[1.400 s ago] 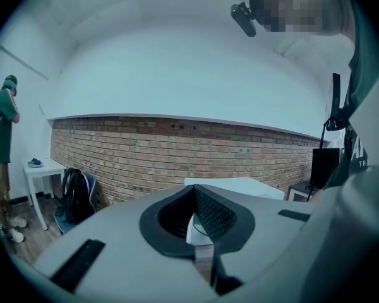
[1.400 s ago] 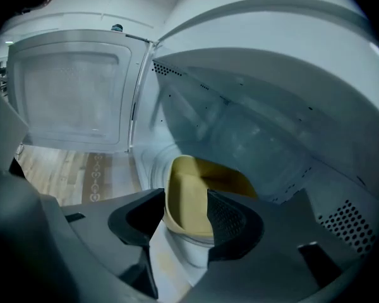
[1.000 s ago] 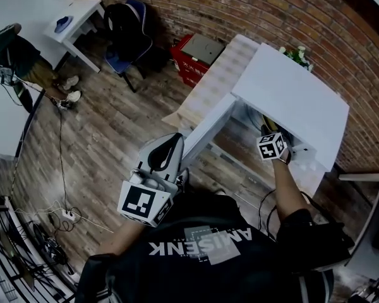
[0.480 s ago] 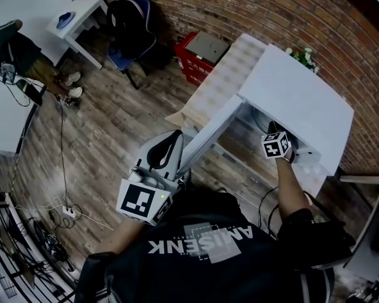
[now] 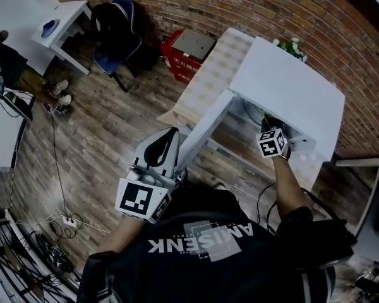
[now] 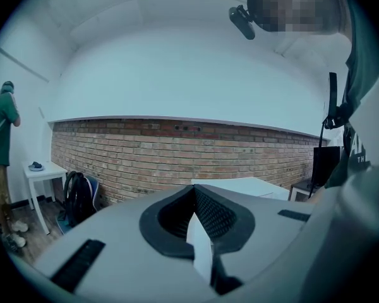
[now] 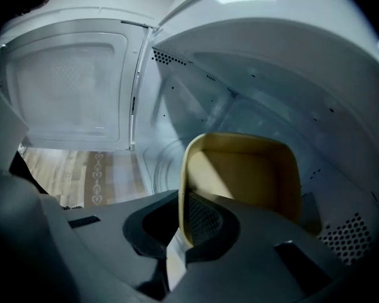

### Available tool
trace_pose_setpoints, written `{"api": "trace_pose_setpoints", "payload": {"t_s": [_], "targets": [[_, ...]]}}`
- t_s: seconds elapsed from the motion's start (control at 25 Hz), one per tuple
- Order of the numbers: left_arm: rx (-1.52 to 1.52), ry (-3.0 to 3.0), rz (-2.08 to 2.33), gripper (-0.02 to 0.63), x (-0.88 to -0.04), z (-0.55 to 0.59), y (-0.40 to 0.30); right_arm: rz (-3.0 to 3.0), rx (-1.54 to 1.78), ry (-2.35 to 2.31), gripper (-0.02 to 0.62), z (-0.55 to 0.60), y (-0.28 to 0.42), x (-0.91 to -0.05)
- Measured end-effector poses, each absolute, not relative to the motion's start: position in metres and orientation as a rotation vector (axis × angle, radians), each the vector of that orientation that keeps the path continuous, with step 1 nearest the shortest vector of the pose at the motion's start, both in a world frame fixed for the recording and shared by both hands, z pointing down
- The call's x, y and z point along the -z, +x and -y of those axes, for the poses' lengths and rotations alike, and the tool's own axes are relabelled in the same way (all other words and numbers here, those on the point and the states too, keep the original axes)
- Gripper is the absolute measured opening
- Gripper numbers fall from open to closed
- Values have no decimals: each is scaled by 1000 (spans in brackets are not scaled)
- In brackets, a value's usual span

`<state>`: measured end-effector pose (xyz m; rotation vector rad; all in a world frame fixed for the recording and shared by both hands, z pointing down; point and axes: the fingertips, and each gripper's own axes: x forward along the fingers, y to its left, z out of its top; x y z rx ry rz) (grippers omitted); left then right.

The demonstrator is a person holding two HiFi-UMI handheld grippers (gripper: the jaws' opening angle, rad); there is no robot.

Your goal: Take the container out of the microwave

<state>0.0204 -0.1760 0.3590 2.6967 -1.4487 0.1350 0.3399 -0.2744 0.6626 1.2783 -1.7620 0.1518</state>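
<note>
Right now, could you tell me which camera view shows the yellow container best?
The right gripper view: the yellow square plastic container fills its middle, rim clamped in the right tongs, which have just been closing. The head view hides it inside the white microwave behind that gripper; the left gripper view faces away.

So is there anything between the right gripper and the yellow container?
No, nothing. In the right gripper view, the right gripper has just closed its jaws on the near rim of the yellow container, inside the microwave; no gap shows.

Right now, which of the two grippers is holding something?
The right gripper: its jaws have just closed on the yellow container. The left gripper is shut, empty.
</note>
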Motion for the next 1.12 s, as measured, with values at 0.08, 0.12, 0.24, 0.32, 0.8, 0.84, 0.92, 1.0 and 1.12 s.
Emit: {"api": "trace_pose_setpoints", "payload": {"t_s": [0.08,0.12,0.24,0.32,0.8,0.84,0.92,1.0,1.12], "targets": [[-132,2706,1418,11,-358,175,24,1768,-157,1273,41,267,336,-659],[-136,2707,1399,11,-357,174,27,1773,-158,1268,41,263,334,-657],[-125,2721,1365,11,-355,173,29,1788,-160,1253,41,250,327,-651],[-112,2736,1346,11,-353,172,28,1797,-167,1243,41,241,321,-645],[-37,2809,1122,11,-355,179,45,1883,-241,1216,41,194,278,-600],[-33,2811,1099,11,-356,179,47,1883,-261,1215,41,189,276,-598],[-29,2816,1058,11,-359,182,51,1888,-308,1207,41,178,272,-597],[-29,2820,1029,11,-362,183,53,1907,-348,1190,40,170,264,-596],[-27,2835,978,11,-362,184,58,1927,-388,1183,41,157,253,-592]]}}
